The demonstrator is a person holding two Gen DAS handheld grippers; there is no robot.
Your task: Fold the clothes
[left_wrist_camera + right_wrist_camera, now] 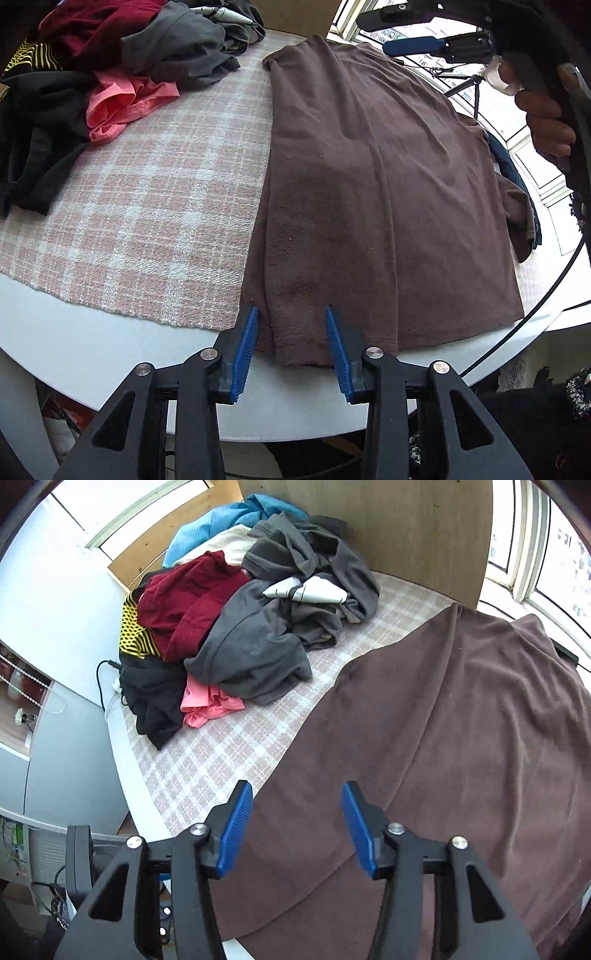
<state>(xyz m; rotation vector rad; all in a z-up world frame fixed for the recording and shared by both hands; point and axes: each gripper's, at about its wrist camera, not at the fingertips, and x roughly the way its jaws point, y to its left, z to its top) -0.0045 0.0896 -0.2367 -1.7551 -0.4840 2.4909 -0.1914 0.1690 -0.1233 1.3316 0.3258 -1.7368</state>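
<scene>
two blue-padded fingers of the left gripper (291,314) sit closest to the lens, spread apart above the near hem of one brown garment (369,192), with the hem's corner lying between the pads and neither pad pressing on it. the right gripper (297,794) likewise stands with its jaws apart, hovering over the same brown cloth, nothing pinched between its two blue pads. in the left wrist view the right gripper's blue finger and the person's hand (546,118) holding it appear at the upper right, above the garment's far side.

the brown garment lies spread flat along the right part of one pink-and-white checked cloth (147,192), which covers a white table (74,332); its near hem reaches past the checked cloth onto bare table, and one sleeve hangs off toward the right edge.

one heap of unfolded clothes (236,620) sits at the far left of the table, well apart from the brown garment. counted by colour in it: one dark grey piece on top, one maroon, one black with a yellow pattern, one pink at the heap's near foot, one light blue and one cream at the back, plus a small white piece tucked in the grey. a wooden board (406,528) stands behind the heap.
</scene>
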